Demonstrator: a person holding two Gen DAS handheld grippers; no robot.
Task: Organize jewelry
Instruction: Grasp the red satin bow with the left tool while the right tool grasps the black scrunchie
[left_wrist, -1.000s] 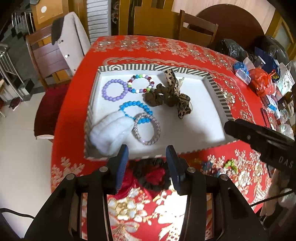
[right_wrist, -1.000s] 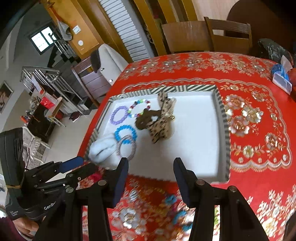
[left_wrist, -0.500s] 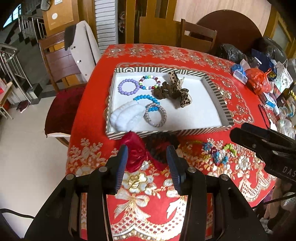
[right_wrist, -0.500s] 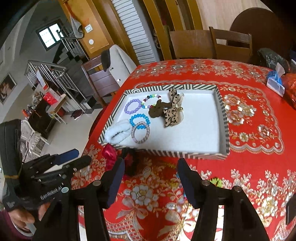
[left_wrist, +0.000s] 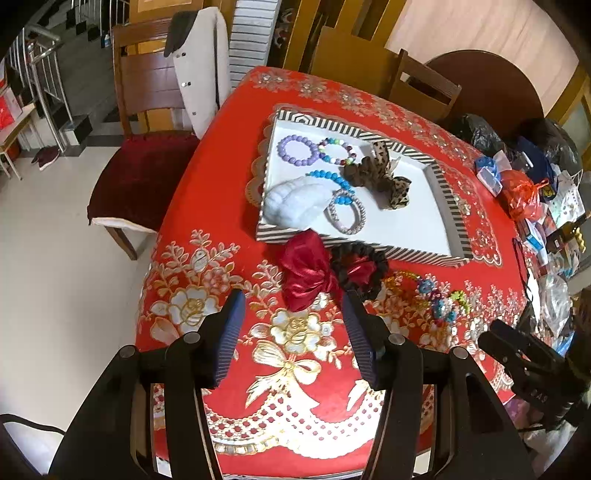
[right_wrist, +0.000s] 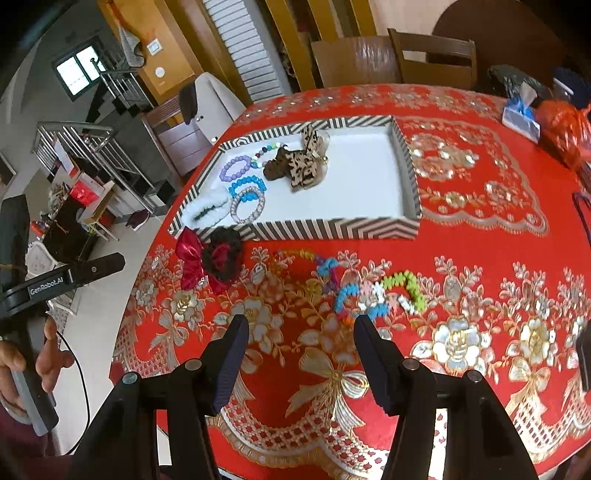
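A striped tray (left_wrist: 417, 254) (right_wrist: 332, 230) with a white floor holds bead bracelets (left_wrist: 297, 149) (right_wrist: 234, 168), a white scrunchie (left_wrist: 295, 203) and a leopard bow (left_wrist: 384, 173) (right_wrist: 306, 166). In front of it on the red cloth lie a red satin bow (left_wrist: 306, 273) (right_wrist: 190, 266), a black scrunchie (left_wrist: 358, 269) (right_wrist: 221, 258) and colourful bead pieces (left_wrist: 439, 301) (right_wrist: 373, 291). My left gripper (left_wrist: 293, 332) is open and empty, held back above the table's near edge. My right gripper (right_wrist: 301, 349) is open and empty, just short of the bead pieces.
Bags and clutter (left_wrist: 524, 188) (right_wrist: 557, 122) crowd the table's right side. Wooden chairs (left_wrist: 147, 122) (right_wrist: 417, 59) stand at the left and far sides. The table edge drops to the floor at the left.
Both grippers have pulled back and up from the tray toward the table's near edge, so more of the table shows. Both stay open and empty.
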